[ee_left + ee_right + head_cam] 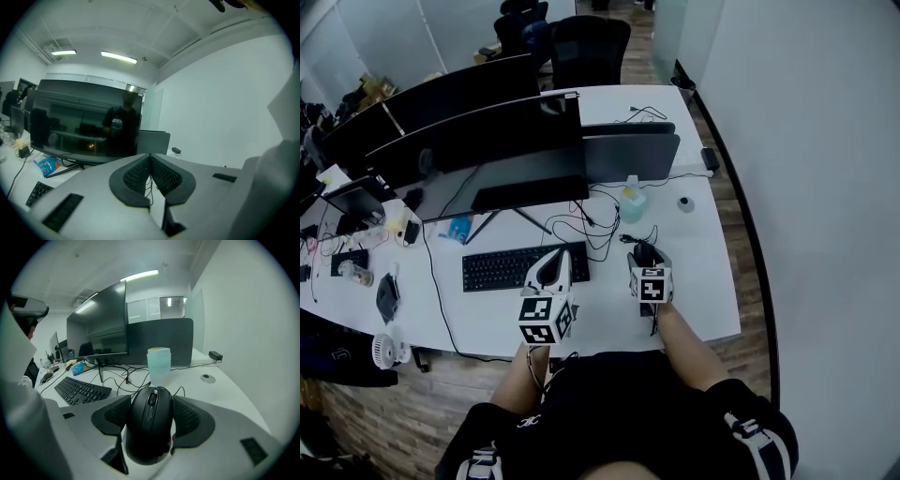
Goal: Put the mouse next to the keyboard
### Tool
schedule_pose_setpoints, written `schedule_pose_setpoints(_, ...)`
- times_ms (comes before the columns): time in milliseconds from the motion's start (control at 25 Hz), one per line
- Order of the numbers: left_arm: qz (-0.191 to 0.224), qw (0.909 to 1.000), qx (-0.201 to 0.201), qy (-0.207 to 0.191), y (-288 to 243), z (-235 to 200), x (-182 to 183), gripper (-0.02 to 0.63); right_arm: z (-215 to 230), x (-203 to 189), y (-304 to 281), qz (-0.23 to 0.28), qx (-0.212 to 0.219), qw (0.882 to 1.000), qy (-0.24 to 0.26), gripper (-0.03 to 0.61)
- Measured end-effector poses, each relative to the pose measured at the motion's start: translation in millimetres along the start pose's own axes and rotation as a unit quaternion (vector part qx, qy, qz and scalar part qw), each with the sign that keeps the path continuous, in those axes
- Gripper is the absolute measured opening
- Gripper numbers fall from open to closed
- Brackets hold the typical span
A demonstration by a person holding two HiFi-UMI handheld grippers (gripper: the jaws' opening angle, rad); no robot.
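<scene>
- Mouse (151, 423): black and corded, sitting at lower centre of the right gripper view, near the keyboard (79, 390) at left but apart from it.
- Right gripper (151, 416): jaws spread wide and pressing both mouse flanks, gripping it level for carrying.
- Left gripper (151, 176): pads meeting, carrying nothing.
- Cables (595, 230): looping above the keyboard's right end, probably risking a snag.
- Desk (694, 272): bare white strip lying right of the keyboard, offering landing room, with the edge running along the lower frame.
</scene>
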State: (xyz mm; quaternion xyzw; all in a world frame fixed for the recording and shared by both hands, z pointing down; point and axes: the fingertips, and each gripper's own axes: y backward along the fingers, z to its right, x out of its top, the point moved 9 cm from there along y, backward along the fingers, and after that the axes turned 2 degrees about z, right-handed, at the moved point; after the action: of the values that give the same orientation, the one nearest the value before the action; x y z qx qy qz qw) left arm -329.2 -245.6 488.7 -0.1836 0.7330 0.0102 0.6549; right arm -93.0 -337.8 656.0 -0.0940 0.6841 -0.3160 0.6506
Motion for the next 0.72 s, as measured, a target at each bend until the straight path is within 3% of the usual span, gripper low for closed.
schedule_pose_setpoints(720,-0.022,0.999,-0.038,-0.009,-18,-35,-8,0.012,-7,-45,-35,-0.085,-0.045,0.995,-0.02,0.296)
